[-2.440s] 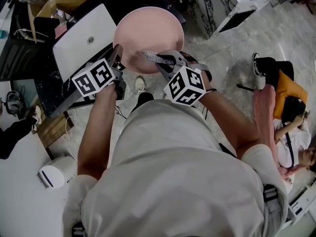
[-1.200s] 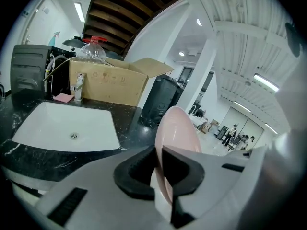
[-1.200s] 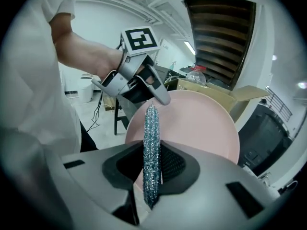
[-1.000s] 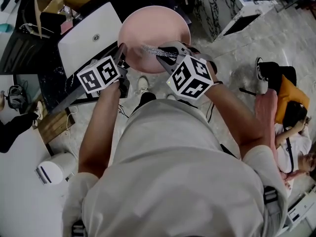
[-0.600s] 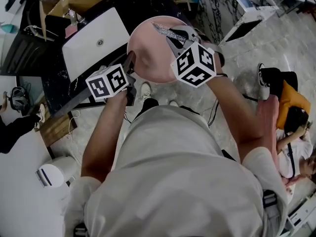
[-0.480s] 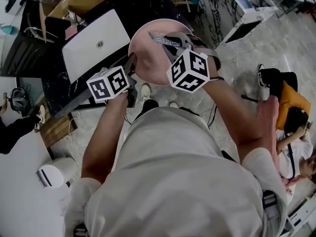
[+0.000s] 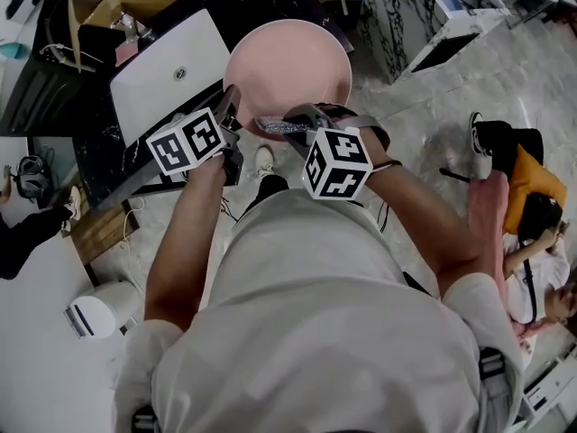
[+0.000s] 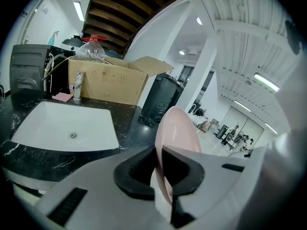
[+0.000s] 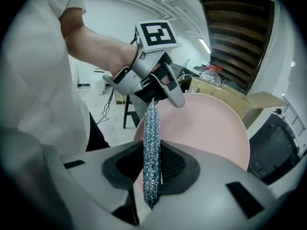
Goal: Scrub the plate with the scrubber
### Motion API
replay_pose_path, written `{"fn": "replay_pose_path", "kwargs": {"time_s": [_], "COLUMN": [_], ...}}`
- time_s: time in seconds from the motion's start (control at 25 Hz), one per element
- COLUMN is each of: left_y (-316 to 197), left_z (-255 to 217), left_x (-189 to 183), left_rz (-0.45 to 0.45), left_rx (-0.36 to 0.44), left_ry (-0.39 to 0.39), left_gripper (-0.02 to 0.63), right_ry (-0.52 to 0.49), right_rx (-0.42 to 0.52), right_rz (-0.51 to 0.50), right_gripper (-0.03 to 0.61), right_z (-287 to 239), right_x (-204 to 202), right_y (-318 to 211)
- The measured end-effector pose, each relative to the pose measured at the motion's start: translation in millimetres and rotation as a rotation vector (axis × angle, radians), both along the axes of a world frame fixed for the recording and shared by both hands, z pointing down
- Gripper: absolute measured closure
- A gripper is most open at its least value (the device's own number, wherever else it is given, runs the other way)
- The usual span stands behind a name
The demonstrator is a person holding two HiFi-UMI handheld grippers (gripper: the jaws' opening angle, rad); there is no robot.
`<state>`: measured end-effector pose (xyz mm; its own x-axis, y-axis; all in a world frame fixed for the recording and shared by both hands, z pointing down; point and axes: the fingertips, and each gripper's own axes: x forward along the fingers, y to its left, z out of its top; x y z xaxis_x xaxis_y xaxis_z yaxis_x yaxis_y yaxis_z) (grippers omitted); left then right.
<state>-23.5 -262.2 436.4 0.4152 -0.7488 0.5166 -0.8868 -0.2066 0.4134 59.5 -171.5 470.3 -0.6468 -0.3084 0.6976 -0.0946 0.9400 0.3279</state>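
A round pink plate [image 7: 288,66] is held up over the counter's edge, tilted; in the left gripper view the plate [image 8: 178,128] shows edge-on. My left gripper [image 7: 230,105] is shut on its left rim, and the rim sits between the black pads [image 8: 136,169]; these jaws have just been opening slightly. My right gripper [image 7: 293,126] is shut on a flat silver mesh scrubber [image 7: 279,126], which lies at the plate's near edge. In the right gripper view the scrubber [image 9: 152,143] stands upright between the jaws, in front of the plate [image 9: 211,128] and the left gripper [image 9: 175,99].
A white sink [image 7: 167,70] is set in a black marble counter [image 7: 108,174] to the left. A cardboard box [image 8: 108,80] and a plastic bottle [image 8: 93,51] stand behind it. A person sits on the floor at right [image 7: 532,215]. A white bin [image 7: 95,314] is at lower left.
My right gripper has drawn the scrubber from the plate's far part back to its near edge. The left gripper and the plate have shifted slightly left.
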Motion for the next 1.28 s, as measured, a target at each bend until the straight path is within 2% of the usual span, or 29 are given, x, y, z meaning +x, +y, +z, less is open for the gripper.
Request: {"fn": "replay_pose_path", "kwargs": {"time_s": [0.12,0.28,0.44,0.56,0.76,1.08,1.28], "left_y": [1,2,5,8,12,7,4], "left_z": [1,1,1,2,6,5,4], "left_x": [0,4,10,15,24,17,10], "left_rz": [0.002,0.013,0.032,0.049,0.07,0.045,0.028], "left_rx": [-0.003,-0.006,-0.008,-0.014,-0.022,-0.025,-0.025], "left_ry": [-0.011,-0.006,-0.008,-0.008,-0.018,-0.004,0.007], "left_gripper": [0.595,0.6,0.6,0.598,0.594,0.591,0.589], "right_ry": [-0.073,-0.156,-0.14,-0.101,-0.036,0.031,0.073], "right_rx": [-0.011,0.063,0.158,0.205,0.202,0.184,0.123], "right_rz": [0.06,0.21,0.326,0.363,0.271,0.101,-0.003], "right_gripper": [0.502,0.502,0.502,0.502,0.502,0.502,0.502], "right_z": [-18,-58,-77,-75,-56,-29,-11], "right_x": [8,33,56,59,31,1,-4], "right_y": [-11,-57,-97,-112,-94,-47,-17]}}
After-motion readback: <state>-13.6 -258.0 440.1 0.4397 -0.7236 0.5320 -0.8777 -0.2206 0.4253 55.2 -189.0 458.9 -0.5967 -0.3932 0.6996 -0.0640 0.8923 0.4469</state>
